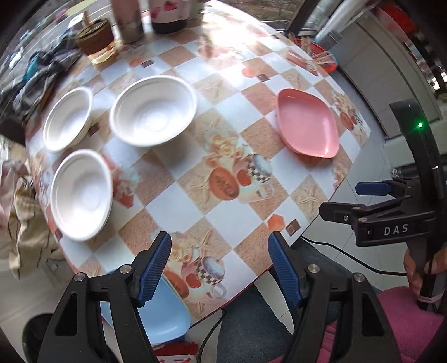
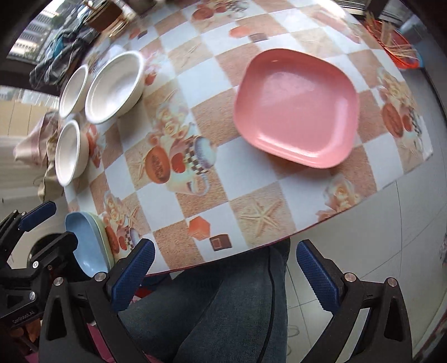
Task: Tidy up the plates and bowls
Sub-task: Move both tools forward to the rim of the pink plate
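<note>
Three white bowls stand on the table's left side: a large one (image 1: 153, 107) (image 2: 116, 88), one behind it (image 1: 68, 118) (image 2: 73, 90) and a nearer one (image 1: 81, 194) (image 2: 69, 152). A pink plate (image 1: 307, 125) (image 2: 297, 107) lies on the right. A light blue plate (image 1: 164, 312) (image 2: 88, 245) sits on a green one (image 2: 104, 237) at the table's near edge. My left gripper (image 1: 220, 268) is open and empty above the near edge, beside the blue plate. My right gripper (image 2: 223, 273) (image 1: 340, 201) is open and empty, off the near edge, short of the pink plate.
The checkered tablecloth (image 1: 212, 156) covers the table. Bottles (image 1: 130, 19), a brown cup (image 1: 96, 39) and dark cloth (image 1: 42, 69) stand at the back left. An orange basket with sticks (image 1: 318, 53) (image 2: 396, 44) sits at the back right. The person's legs (image 2: 223, 307) are below the table edge.
</note>
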A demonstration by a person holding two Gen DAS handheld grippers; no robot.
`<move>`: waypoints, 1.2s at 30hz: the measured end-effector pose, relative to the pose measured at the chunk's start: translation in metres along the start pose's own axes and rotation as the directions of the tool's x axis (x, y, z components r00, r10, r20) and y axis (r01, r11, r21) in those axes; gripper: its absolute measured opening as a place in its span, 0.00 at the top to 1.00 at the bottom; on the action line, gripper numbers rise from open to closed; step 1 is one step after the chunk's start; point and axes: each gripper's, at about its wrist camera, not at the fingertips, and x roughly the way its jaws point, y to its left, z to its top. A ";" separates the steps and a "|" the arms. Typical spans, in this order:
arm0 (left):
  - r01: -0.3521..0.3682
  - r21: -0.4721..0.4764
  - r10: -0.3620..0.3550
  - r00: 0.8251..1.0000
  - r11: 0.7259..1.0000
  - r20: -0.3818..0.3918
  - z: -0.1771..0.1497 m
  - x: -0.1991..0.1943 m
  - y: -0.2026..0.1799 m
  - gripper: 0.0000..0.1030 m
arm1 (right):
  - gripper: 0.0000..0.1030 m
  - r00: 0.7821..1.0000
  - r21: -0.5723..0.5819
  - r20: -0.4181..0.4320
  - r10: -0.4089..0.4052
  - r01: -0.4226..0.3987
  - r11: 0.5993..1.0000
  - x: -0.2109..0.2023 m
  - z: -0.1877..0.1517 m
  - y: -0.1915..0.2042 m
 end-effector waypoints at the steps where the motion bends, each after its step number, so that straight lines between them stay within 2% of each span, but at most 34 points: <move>1: 0.003 0.028 -0.003 1.000 1.000 0.002 0.008 -0.001 -0.008 0.25 | 0.01 1.000 0.027 0.011 -0.002 0.002 1.000 -0.003 -0.003 -0.010; 7: 0.033 0.138 -0.037 0.999 0.990 0.028 0.041 -0.010 -0.052 0.24 | 0.01 0.997 0.181 0.075 0.023 -0.037 0.983 -0.013 -0.013 -0.050; 13: 0.014 0.244 -0.016 1.000 0.970 0.007 0.044 -0.005 -0.081 0.23 | 0.01 0.995 0.211 0.093 0.022 -0.041 0.977 -0.018 -0.008 -0.066; 22: -0.006 0.206 0.009 1.000 0.979 -0.015 0.050 0.001 -0.075 0.23 | 0.01 0.998 0.181 0.047 0.033 -0.041 0.983 -0.007 -0.005 -0.063; 36: -0.014 0.216 0.021 0.999 0.976 -0.031 0.052 0.007 -0.083 0.23 | 0.01 0.999 0.209 0.014 0.042 -0.044 0.977 0.000 -0.007 -0.077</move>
